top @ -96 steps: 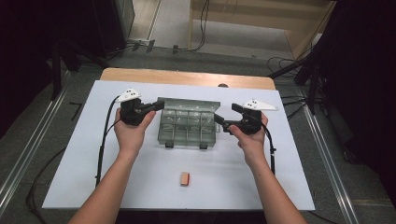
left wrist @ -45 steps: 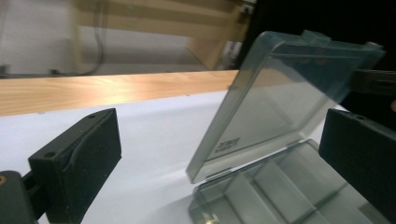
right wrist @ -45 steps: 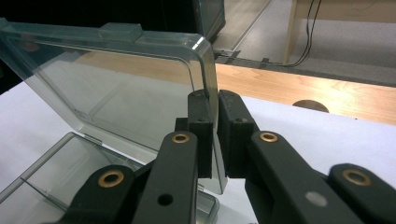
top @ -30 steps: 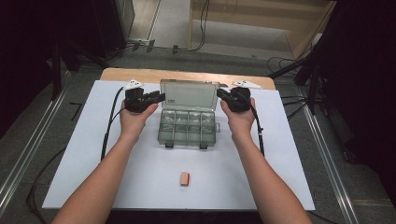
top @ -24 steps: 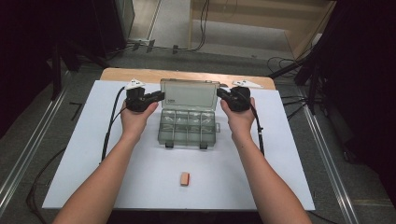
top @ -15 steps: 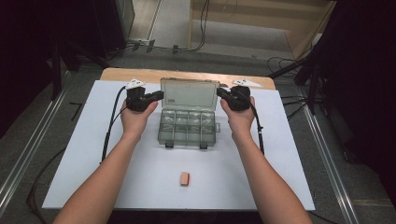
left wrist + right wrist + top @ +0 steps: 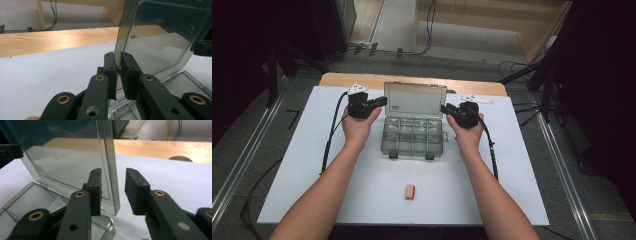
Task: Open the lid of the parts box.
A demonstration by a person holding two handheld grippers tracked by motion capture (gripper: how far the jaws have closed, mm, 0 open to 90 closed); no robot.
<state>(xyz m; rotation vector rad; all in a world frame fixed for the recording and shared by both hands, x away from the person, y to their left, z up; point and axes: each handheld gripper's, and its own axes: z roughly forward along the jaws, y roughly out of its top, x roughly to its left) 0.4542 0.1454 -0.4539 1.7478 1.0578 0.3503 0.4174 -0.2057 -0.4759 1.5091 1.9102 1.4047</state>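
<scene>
Now left tool (image 7: pixel 119 75) on upright lid (image 7: pixel 160 42), right tool (image 7: pixel 113 192) loosened.

Black fingers (image 7: pixel 130 72), brass rivets, bare forearms.

White table (image 7: pixel 312 150): compartment box (image 7: pixel 414 136), small block (image 7: pixel 410 191).
</scene>
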